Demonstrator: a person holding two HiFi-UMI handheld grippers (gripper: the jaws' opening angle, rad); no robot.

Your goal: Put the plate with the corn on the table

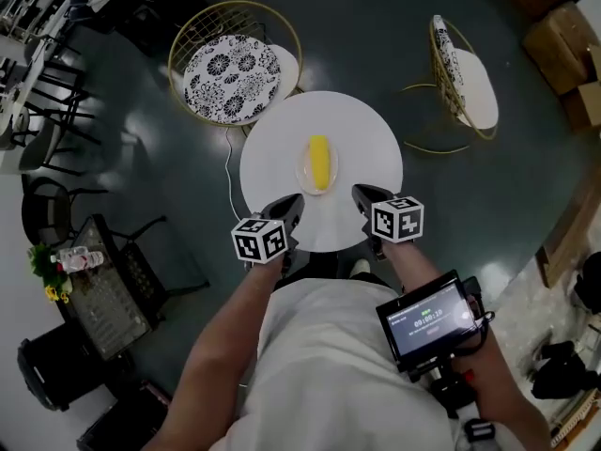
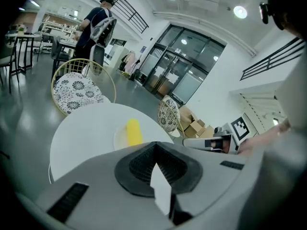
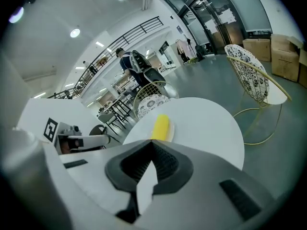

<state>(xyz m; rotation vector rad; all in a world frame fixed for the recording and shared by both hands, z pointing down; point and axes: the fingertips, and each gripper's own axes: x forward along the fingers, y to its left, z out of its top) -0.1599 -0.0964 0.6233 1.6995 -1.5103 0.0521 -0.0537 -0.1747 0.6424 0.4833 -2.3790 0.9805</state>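
Note:
A yellow corn cob point(image 1: 319, 163) lies on a small pale plate point(image 1: 302, 173) in the middle of the round white table point(image 1: 272, 153). My left gripper point(image 1: 292, 201) and right gripper point(image 1: 361, 194) hover over the table's near edge, on either side of the plate and short of it. Both are shut with nothing between the jaws. In the left gripper view the corn point(image 2: 134, 132) and plate point(image 2: 120, 138) lie just beyond the closed jaws point(image 2: 154, 145), with the right gripper point(image 2: 211, 143) off to the side. The right gripper view shows the corn point(image 3: 160, 126) ahead of its shut jaws point(image 3: 152, 145).
A wire chair with a patterned cushion point(image 1: 233, 75) stands behind the table on the left, another wire chair point(image 1: 462, 75) at the right. Cardboard boxes point(image 1: 563, 36) sit at the far right, dark furniture point(image 1: 103, 289) at the left. A person point(image 2: 93, 28) stands far off.

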